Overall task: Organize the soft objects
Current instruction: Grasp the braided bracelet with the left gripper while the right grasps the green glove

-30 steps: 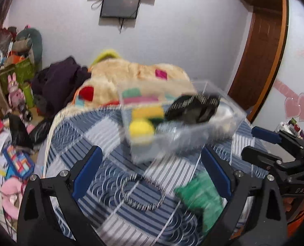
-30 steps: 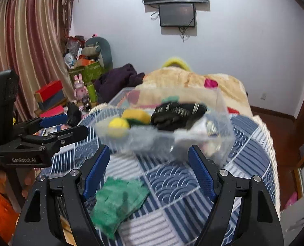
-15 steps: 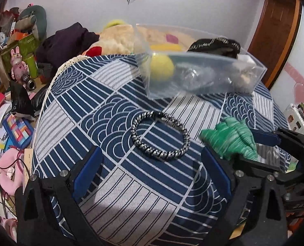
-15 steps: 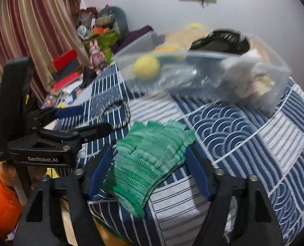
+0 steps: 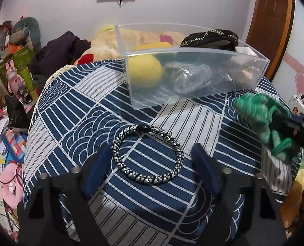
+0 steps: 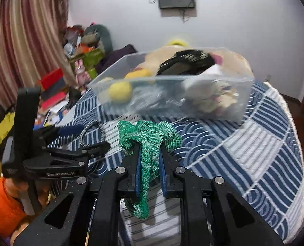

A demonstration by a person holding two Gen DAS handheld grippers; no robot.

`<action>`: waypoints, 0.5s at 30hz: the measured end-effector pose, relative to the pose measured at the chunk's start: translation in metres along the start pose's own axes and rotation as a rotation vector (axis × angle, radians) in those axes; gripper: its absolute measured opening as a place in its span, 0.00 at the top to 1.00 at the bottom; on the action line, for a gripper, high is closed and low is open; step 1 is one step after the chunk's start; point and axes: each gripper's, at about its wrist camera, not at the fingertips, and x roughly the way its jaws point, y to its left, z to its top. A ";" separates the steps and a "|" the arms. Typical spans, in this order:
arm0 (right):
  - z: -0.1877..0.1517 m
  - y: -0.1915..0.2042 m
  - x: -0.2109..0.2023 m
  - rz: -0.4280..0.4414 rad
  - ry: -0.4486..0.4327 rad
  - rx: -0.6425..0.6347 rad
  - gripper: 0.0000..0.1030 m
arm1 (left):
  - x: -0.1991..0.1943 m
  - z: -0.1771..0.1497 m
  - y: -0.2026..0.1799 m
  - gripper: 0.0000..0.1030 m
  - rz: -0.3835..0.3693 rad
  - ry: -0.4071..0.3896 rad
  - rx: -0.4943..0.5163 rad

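My right gripper [image 6: 149, 149] is shut on a green knitted glove [image 6: 148, 137] and holds it just above the blue patterned cloth; the glove also shows in the left wrist view [image 5: 262, 112]. My left gripper [image 5: 152, 153] is open, its fingers [image 5: 98, 164] either side of a black-and-white braided hair band [image 5: 147, 155] lying flat on the cloth. A clear plastic bin [image 5: 192, 90] stands behind, holding a yellow ball [image 5: 144, 72], a black band [image 5: 211, 39] and other soft items. The bin also shows in the right wrist view [image 6: 172, 94].
The blue-and-white cloth [image 5: 70, 106] covers a rounded table. Clutter, boxes and toys [image 5: 12, 86] lie on the floor to the left. A plush blanket pile [image 5: 102, 47] lies behind the bin. A wooden door [image 5: 268, 20] is at the right.
My right gripper has closed on the green glove and lifted it off the cloth. My left gripper has moved in closer, so its fingers now flank the hair band.
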 end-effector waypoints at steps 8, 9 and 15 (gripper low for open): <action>0.001 -0.006 -0.010 -0.014 -0.028 0.027 0.87 | -0.015 -0.006 0.007 0.82 -0.036 -0.007 -0.014; 0.001 -0.005 -0.011 -0.015 -0.030 0.027 0.87 | -0.018 -0.007 0.006 0.82 -0.038 -0.010 -0.012; 0.007 -0.008 -0.021 -0.032 -0.062 0.029 0.87 | -0.039 -0.003 -0.001 0.84 -0.051 -0.067 0.003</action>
